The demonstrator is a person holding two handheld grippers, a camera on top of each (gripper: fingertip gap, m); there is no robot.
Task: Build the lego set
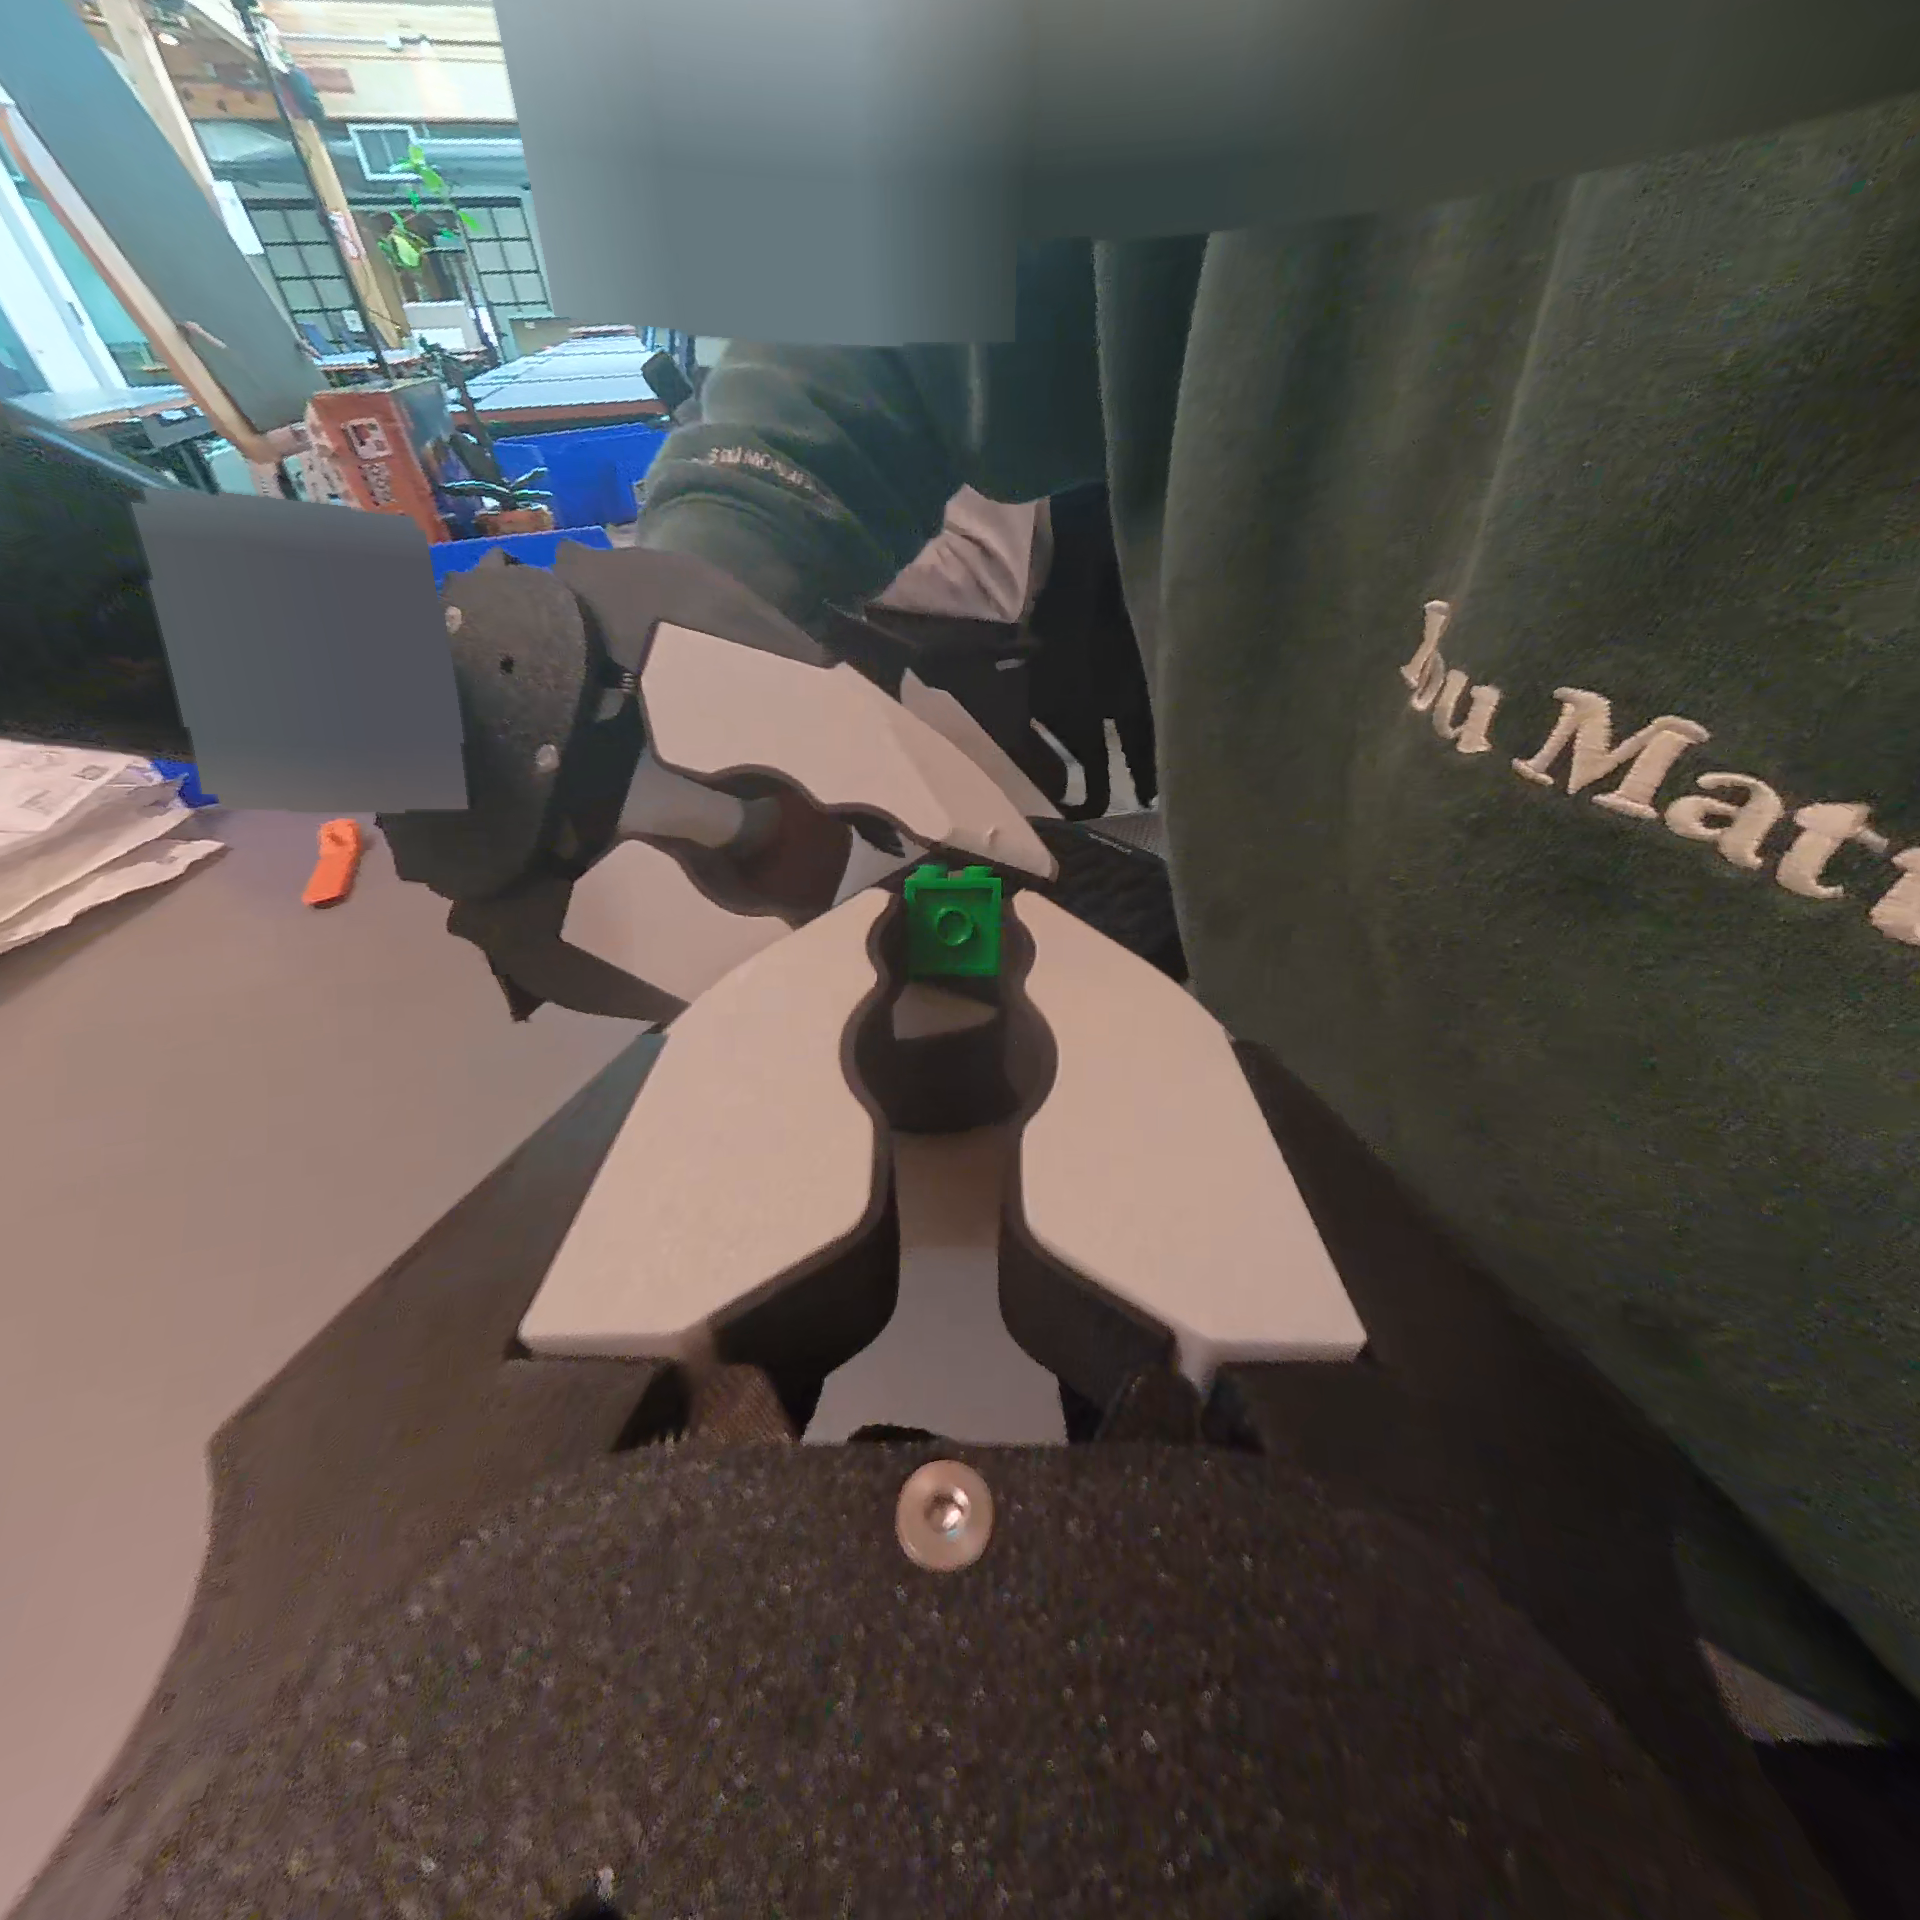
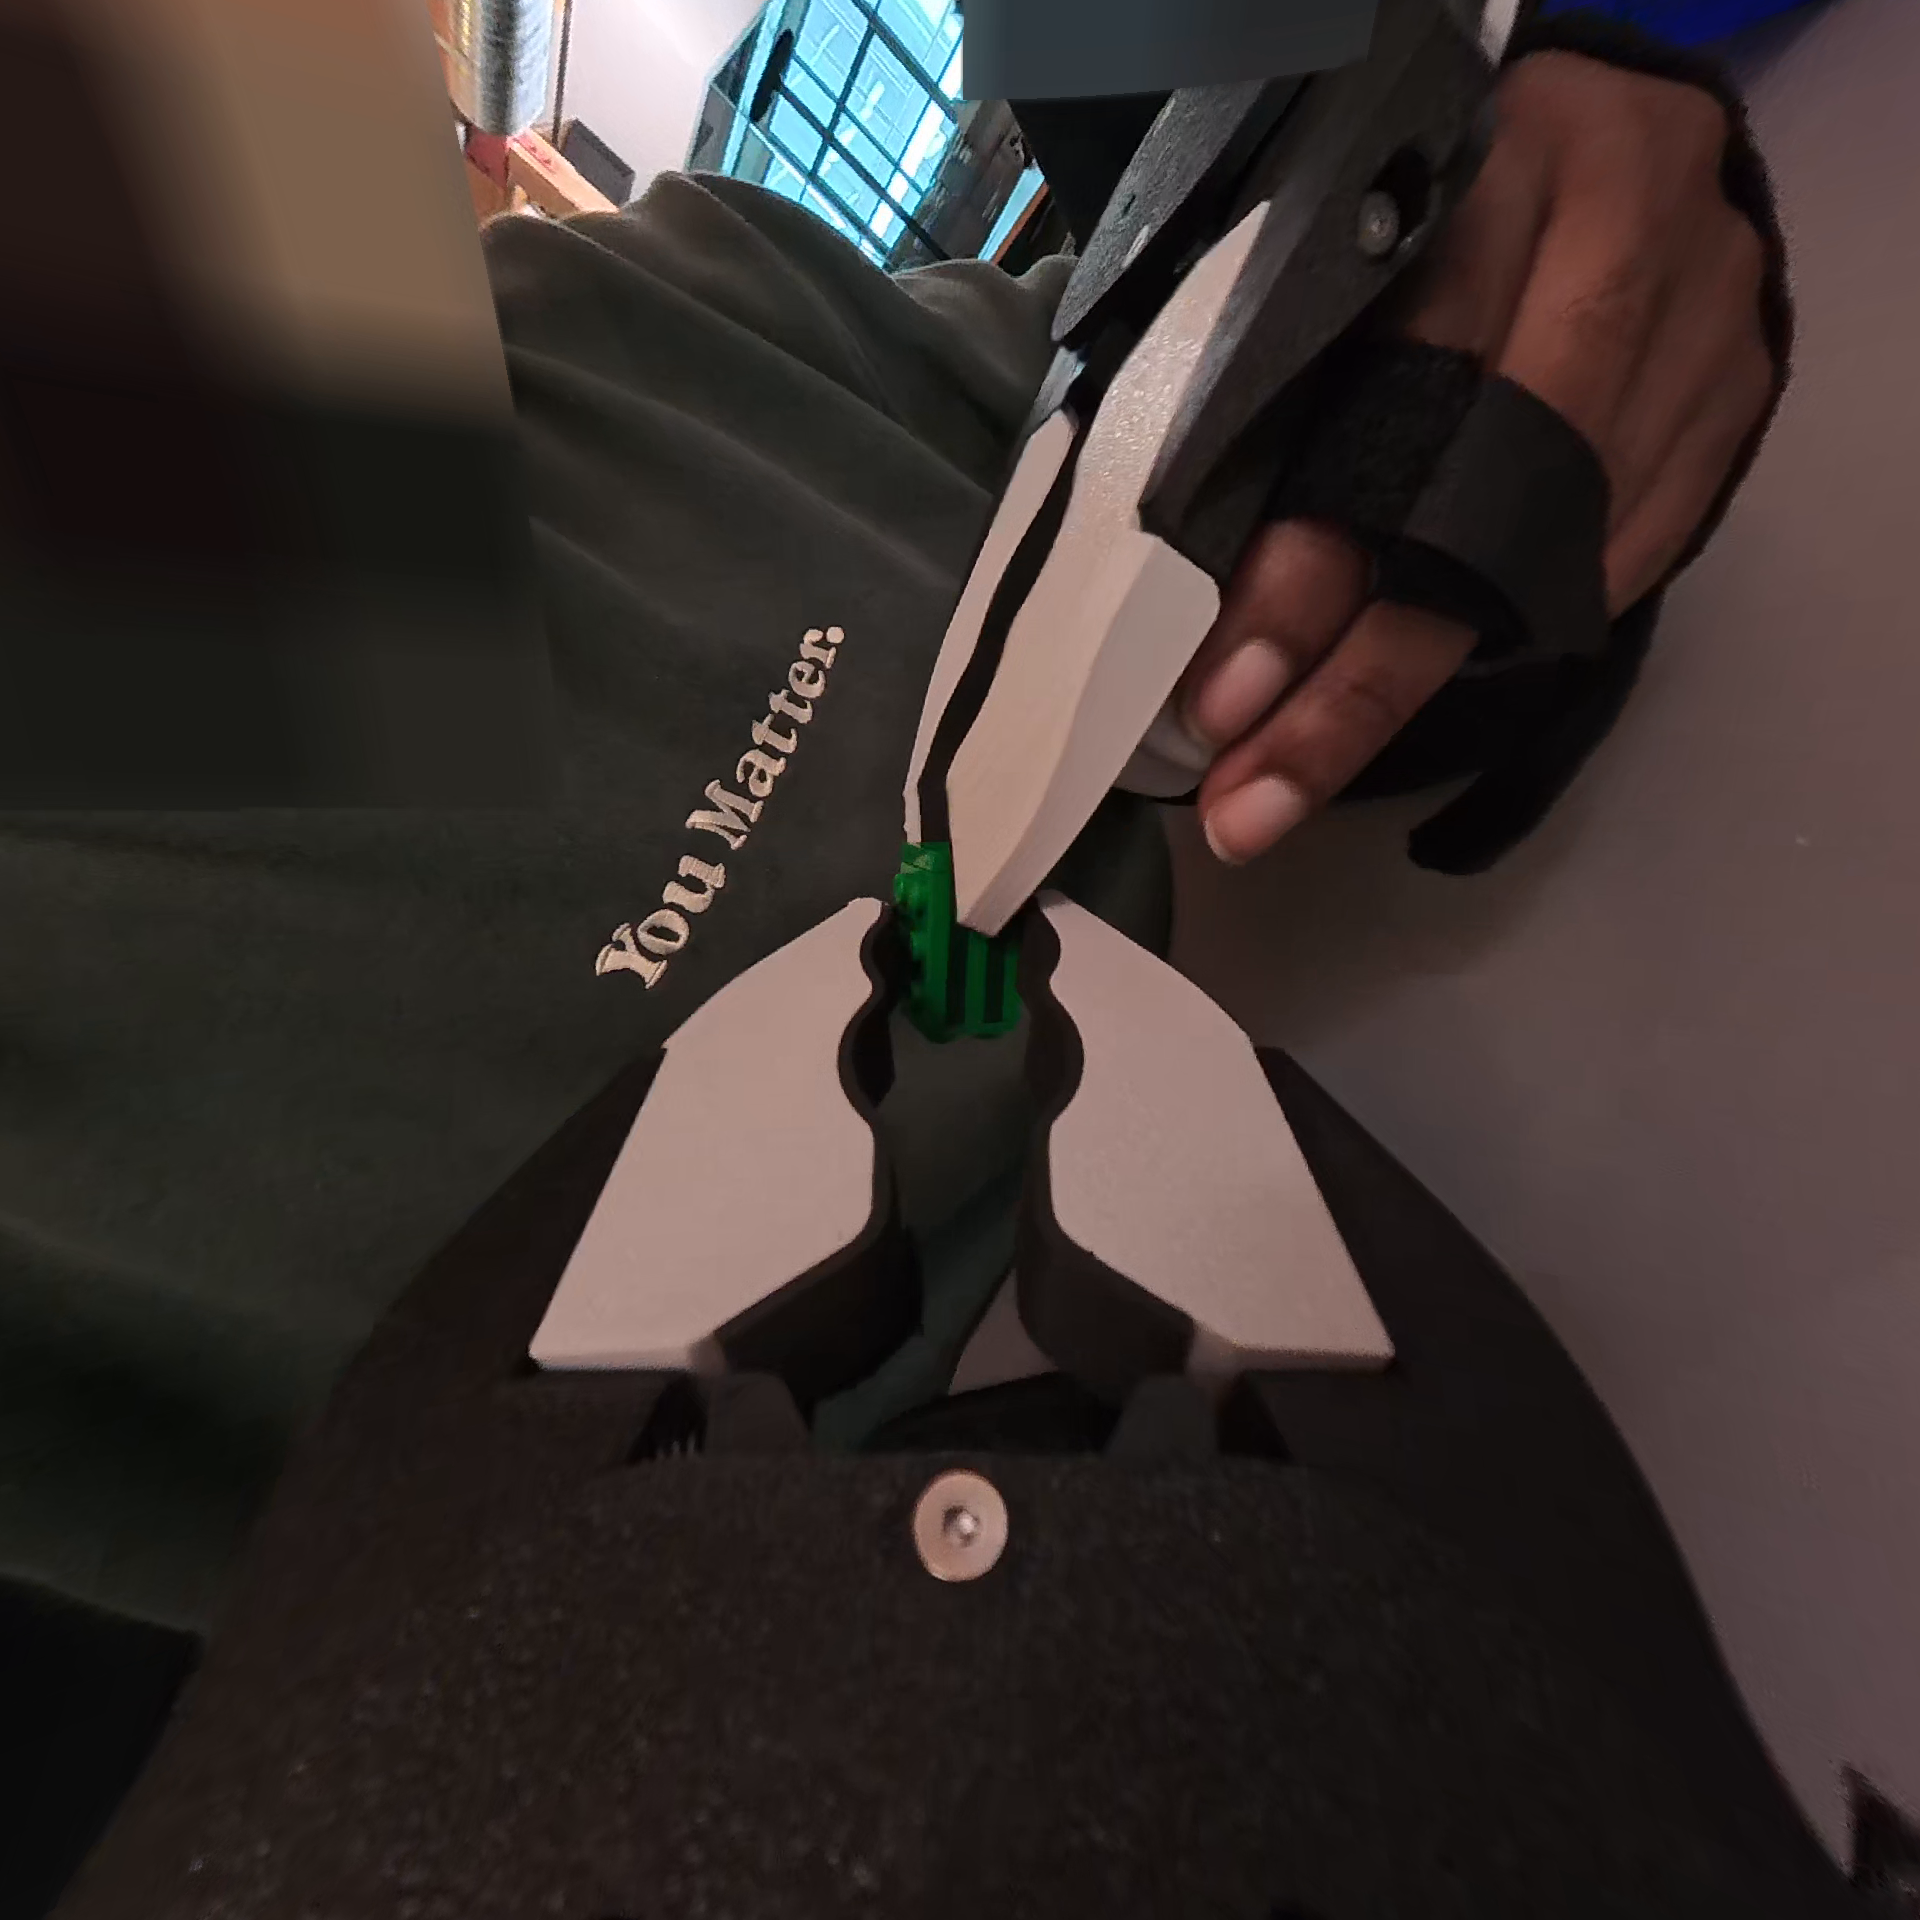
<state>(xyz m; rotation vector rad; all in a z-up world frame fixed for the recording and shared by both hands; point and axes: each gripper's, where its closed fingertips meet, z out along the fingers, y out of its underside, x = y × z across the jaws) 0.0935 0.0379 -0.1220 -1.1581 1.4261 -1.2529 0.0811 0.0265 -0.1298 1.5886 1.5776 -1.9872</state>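
In the left wrist view my left gripper [image 1: 949, 914] is shut on a small green brick [image 1: 952, 928] with a stud on its side, held in the air above the grey table [image 1: 208, 1143]. My right gripper [image 1: 1013, 857] reaches in from the upper left, and its tips meet the top of that brick. In the right wrist view my right gripper [image 2: 961, 971] is shut on a green lego assembly [image 2: 961, 987] of stacked pieces. The left gripper [image 2: 940, 873], held by a hand [image 2: 1507, 468], comes down from the upper right and pinches the assembly's upper end.
The person's dark green sweatshirt [image 1: 1558, 935] is close behind both grippers. An orange piece [image 1: 335, 860] and white paper bags [image 1: 73, 831] lie on the table at the left. Blue bins [image 1: 566, 468] and an orange box [image 1: 369, 457] stand farther back. Left and right tips are no more than a few centimetres apart.
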